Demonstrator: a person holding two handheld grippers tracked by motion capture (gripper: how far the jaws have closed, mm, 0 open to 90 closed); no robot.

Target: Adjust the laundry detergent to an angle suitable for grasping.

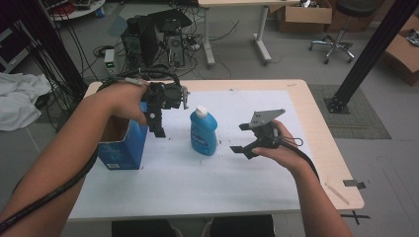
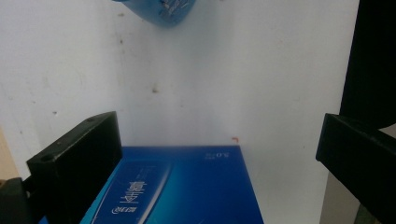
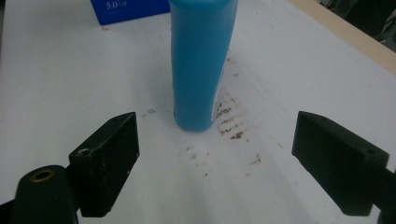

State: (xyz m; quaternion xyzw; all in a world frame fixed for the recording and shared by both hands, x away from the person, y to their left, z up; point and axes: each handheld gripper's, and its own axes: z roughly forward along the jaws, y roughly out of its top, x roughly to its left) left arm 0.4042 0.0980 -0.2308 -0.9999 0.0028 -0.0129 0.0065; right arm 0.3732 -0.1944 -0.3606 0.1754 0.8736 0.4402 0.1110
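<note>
A blue bottle with a white cap stands upright in the middle of the white table mat. My right gripper is open just right of it, jaws pointing at it. In the right gripper view the bottle stands a short way beyond the open right gripper, apart from both jaws. A blue carton with an open top stands at the left. My left gripper hangs open over its right side, pointing down. In the left gripper view the carton lies below the left gripper, nothing held.
Brown specks mark the mat by the bottle's foot. The bare wooden table edge runs along the right. Beyond the table stand computer towers with cables, a desk and a stool. White cloth lies far left.
</note>
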